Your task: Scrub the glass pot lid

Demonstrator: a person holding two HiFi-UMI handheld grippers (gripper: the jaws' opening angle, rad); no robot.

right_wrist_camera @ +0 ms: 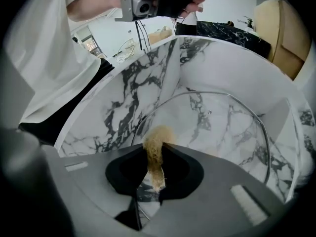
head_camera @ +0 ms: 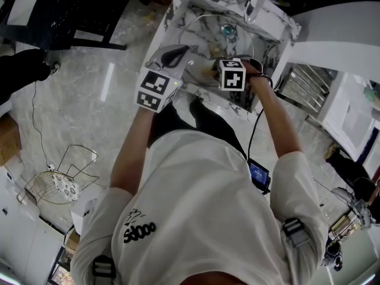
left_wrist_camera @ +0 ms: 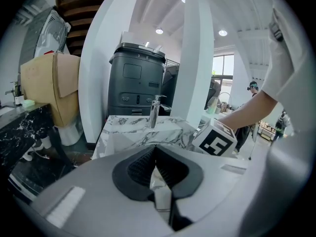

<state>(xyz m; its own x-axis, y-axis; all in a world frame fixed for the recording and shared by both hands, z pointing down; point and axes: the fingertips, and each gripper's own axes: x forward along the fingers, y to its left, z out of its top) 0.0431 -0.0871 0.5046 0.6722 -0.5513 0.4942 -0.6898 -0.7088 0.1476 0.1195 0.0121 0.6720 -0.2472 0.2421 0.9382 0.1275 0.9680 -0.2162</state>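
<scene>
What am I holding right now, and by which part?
Right gripper: a tan scrub pad, pinched by its lower end. Left gripper: jaws closed on what looks like the glass pot lid, at its rim.

white marble sink (right_wrist_camera: pixel 123 93) with dark veins, tan scrub pad (right_wrist_camera: pixel 154 147), silver-rimmed clear glass pot lid (right_wrist_camera: pixel 212 132)

Pot lid (right_wrist_camera: pixel 222 132) inside sink (right_wrist_camera: pixel 148 78)

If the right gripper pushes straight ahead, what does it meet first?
Most likely the round glass pot lid in the white marble sink; the tan fibrous scrubber in the right gripper's fingers would touch it first. Gap unclear.
</scene>
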